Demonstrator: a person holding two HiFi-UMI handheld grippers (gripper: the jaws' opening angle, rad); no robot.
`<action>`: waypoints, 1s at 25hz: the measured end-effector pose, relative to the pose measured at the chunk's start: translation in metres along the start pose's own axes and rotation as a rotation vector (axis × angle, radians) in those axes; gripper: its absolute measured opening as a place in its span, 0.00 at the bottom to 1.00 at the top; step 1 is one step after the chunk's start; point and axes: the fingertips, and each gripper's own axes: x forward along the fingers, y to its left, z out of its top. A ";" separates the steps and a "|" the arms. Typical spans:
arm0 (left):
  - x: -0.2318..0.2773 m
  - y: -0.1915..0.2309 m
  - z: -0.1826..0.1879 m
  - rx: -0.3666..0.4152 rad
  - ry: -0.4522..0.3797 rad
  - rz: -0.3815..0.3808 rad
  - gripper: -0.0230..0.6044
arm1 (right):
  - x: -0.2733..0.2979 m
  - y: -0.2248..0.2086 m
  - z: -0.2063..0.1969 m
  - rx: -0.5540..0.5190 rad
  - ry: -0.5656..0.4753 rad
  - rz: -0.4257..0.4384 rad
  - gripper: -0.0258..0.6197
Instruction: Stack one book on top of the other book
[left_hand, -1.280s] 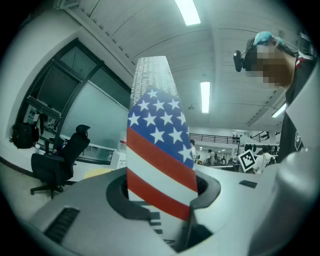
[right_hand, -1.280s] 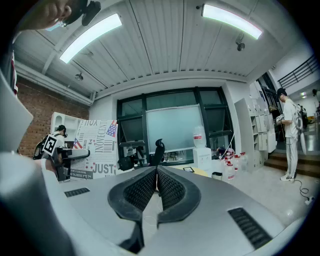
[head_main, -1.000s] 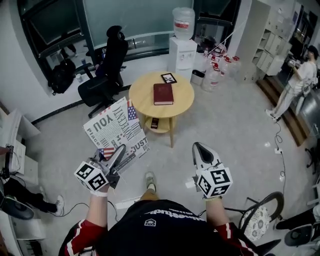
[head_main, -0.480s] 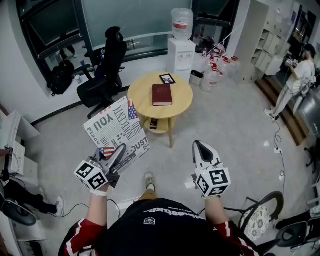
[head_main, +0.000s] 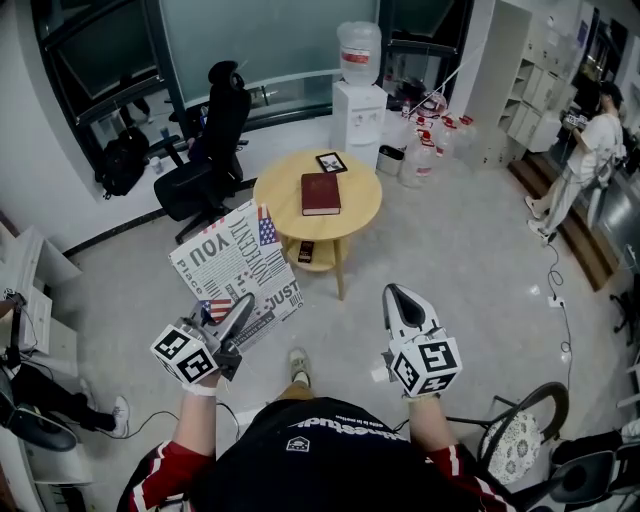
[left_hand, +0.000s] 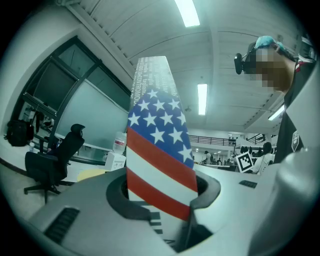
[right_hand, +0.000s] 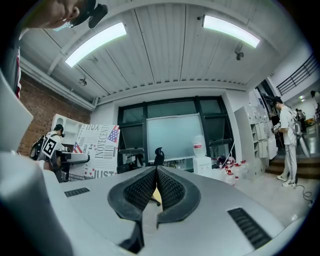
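Left tongs (head_main: 243, 303) still clamping flag-print book (head_main: 232, 262), right tongs (head_main: 396, 296) still closed

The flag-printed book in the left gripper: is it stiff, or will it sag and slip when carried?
Probably stiff: the flag-printed book stands out flat, unbent, from the left gripper. Held only at one edge, it may pivot or slip.

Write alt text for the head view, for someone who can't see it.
The left gripper grips a flag-printed book; the right gripper is empty, jaws together. Ahead, a red book lies on a round wooden table beside a small framed picture.
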 end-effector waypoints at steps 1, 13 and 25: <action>0.000 -0.001 0.000 0.000 0.001 -0.006 0.31 | 0.000 0.001 0.000 0.007 -0.001 0.005 0.09; -0.004 -0.008 0.004 0.011 0.026 -0.013 0.31 | -0.007 0.006 0.002 0.038 -0.007 0.013 0.09; -0.005 0.011 -0.007 0.012 0.066 0.009 0.31 | 0.003 0.006 -0.006 0.044 0.011 -0.002 0.09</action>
